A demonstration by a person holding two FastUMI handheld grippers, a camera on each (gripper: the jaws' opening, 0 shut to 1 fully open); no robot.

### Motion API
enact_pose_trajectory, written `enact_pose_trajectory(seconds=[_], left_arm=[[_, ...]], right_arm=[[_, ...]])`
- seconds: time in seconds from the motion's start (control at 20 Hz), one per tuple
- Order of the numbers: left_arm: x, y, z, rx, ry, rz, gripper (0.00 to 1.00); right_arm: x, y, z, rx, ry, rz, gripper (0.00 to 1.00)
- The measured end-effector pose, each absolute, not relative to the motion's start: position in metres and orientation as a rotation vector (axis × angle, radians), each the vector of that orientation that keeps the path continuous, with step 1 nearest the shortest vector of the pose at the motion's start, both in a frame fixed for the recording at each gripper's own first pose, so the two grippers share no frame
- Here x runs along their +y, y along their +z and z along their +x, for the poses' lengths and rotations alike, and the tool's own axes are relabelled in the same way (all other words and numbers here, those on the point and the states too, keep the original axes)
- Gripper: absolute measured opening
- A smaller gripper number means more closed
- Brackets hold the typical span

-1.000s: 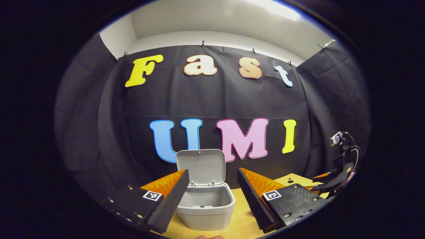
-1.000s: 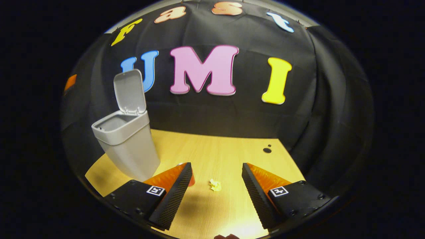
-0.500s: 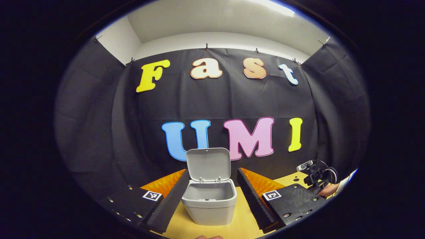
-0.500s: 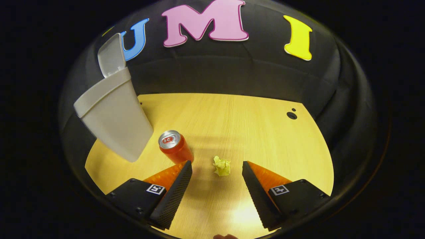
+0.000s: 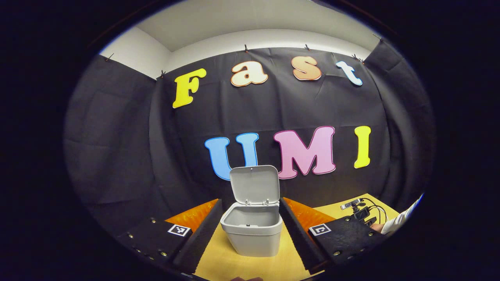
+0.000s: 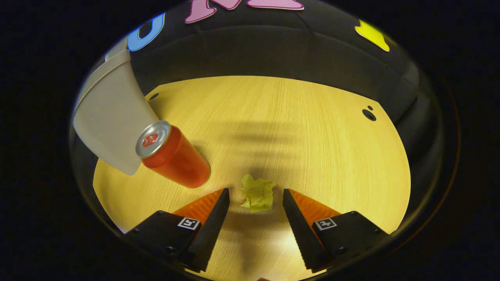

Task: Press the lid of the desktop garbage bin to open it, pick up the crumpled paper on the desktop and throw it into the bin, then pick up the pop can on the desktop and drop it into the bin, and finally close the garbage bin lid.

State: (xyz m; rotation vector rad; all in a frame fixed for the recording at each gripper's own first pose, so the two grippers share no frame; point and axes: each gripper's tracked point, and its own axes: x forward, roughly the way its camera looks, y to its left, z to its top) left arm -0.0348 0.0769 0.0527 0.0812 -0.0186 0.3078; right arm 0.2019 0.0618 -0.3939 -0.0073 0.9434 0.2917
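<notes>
Both grippers wide — right gripper straddles crumpled paper, not gripping.

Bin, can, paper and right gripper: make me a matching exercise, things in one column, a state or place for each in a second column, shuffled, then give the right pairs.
Things:
1. bin
2. can
3. paper
4. right gripper

States or places:
A. crumpled, lying on the table between two fingertips
B. upright on the table, right beside the bin's wall
C. lid raised, inside looks bare
D. open, fingers on either side of the paper, not pressing it

Pairs: 1-C, 2-B, 3-A, 4-D
</notes>
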Motion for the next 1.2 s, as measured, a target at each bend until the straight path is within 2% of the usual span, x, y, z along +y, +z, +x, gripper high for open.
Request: enact_pose_trajectory(seconds=[0.05, 0.2, 0.25, 0.3, 0.6, 0.85, 1.2], left_arm=[[0.072, 0.050, -0.035, -0.008, 0.318, 0.082, 0.95], [0.060, 0.042, -0.033, 0.014, 0.329, 0.060, 0.95], [0.059, 0.039, -0.032, 0.022, 0.327, 0.050, 0.95], [0.058, 0.036, -0.030, 0.025, 0.322, 0.041, 0.95], [0.079, 0.032, -0.013, 0.008, 0.261, 0.011, 0.95], [0.103, 0.022, 0.007, -0.005, 0.172, 0.022, 0.94], [0.109, 0.005, 0.037, -0.009, 0.020, -0.007, 0.95]], right_arm=[[0.061, -0.400, 0.204, 0.959, 0.296, 0.003, 0.86], [0.066, -0.400, 0.211, 0.944, 0.310, 0.062, 0.42], [0.065, -0.398, 0.212, 0.937, 0.312, 0.061, 0.22], [0.063, -0.398, 0.211, 0.935, 0.314, 0.050, 0.30], [0.061, -0.369, 0.201, 0.889, 0.307, 0.029, 0.30], [0.065, -0.277, 0.191, 0.708, 0.282, 0.106, 0.30], [0.095, -0.130, 0.183, 0.404, 0.322, 0.118, 0.30]])
